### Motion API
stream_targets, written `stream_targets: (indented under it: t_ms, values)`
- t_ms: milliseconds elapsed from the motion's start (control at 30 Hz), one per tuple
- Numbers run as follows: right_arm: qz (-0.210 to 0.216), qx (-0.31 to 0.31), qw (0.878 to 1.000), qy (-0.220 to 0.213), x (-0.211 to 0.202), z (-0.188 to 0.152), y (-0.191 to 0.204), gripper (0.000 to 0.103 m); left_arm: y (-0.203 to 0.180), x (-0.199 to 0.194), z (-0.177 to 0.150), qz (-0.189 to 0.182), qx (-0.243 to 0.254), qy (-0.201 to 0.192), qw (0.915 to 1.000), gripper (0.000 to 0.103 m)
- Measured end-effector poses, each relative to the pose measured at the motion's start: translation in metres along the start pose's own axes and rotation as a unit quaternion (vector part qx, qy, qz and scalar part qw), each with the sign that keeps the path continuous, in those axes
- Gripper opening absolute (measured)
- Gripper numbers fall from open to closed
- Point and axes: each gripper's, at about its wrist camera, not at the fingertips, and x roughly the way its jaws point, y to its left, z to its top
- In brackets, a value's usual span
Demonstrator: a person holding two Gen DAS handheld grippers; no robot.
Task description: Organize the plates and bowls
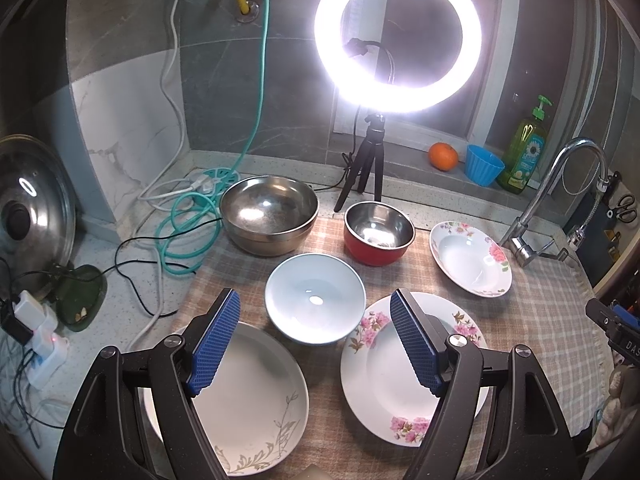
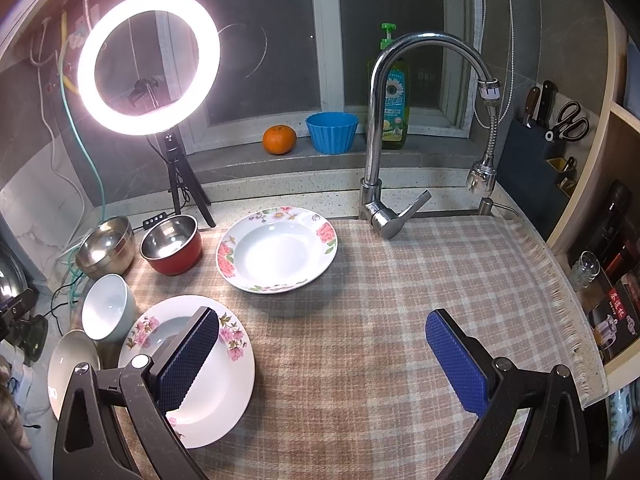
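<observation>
I hold both grippers above the checked cloth, and nothing is stacked yet: three plates and three bowls lie singly on it.

My left gripper is spread wide and empty, its blue pads apart. Straight ahead between them sits the pale blue bowl, just in front of the fingertips. Under the left finger lies the white plate with the grey leaf sprig; under the right finger lies the near pink-flowered plate. Beyond the bowl stand the large steel bowl to the left and the red steel-lined bowl to the right, close together but apart.

My right gripper is also open wide with nothing in it. Its left pad hangs over the same near pink-flowered plate, while its right pad is over bare cloth. The far flowered plate lies ahead and a little left, near the faucet, well apart from the other dishes.

Round dishes have no long axis, so the rim is what counts. I judge the left hand nearer the bowls and the leaf plate, and the right hand nearer the far flowered plate. Both grippers point forward and tilt down at the cloth, hovering, touching nothing as far as I can tell.
</observation>
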Motion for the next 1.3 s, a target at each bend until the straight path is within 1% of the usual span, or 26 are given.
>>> stream_targets:
  t_ms: [133,500,733,867,933,1100,1167,1200,1233,1267,1300]
  values:
    - [0.000,0.000,1.000,0.001,0.001,0.000,0.000,0.102,-0.004,0.001,-0.001,-0.001,0.002,0.001,1.0000,0.078]
    - [0.002,-0.001,1.000,0.013,0.008,-0.001,0.000,0.102,-0.001,0.007,-0.004,-0.002,-0.002,0.012,0.9999,0.078]
    - [0.014,-0.001,1.000,0.020,0.016,-0.002,0.000,0.102,0.002,0.015,-0.011,-0.005,-0.012,0.031,0.9994,0.078]
    - [0.031,-0.001,0.999,0.030,0.025,-0.003,-0.001,0.102,-0.001,0.020,-0.017,-0.018,-0.012,0.046,0.9987,0.078]
    - [0.046,0.001,0.998,0.039,0.031,-0.005,-0.002,0.102,-0.003,0.023,-0.020,-0.023,-0.016,0.055,0.9981,0.077]
    - [0.076,0.008,0.995,0.065,0.048,-0.011,-0.002,0.102,-0.002,0.036,-0.031,-0.039,-0.031,0.086,0.9950,0.076]
    - [0.085,0.009,0.993,0.078,0.057,-0.015,-0.002,0.100,-0.002,0.041,-0.036,-0.042,-0.035,0.098,0.9937,0.068]
    - [0.091,0.010,0.992,0.086,0.062,-0.016,-0.002,0.099,-0.002,0.043,-0.039,-0.043,-0.035,0.104,0.9931,0.067]
    - [0.095,0.011,0.991,0.092,0.065,-0.018,-0.002,0.096,-0.002,0.046,-0.041,-0.045,-0.037,0.111,0.9922,0.066]
    - [0.099,0.012,0.990,0.098,0.069,-0.020,-0.002,0.092,-0.003,0.048,-0.043,-0.048,-0.040,0.118,0.9910,0.062]
    - [0.104,0.013,0.989,0.106,0.073,-0.021,-0.002,0.090,-0.003,0.050,-0.045,-0.053,-0.043,0.125,0.9898,0.058]
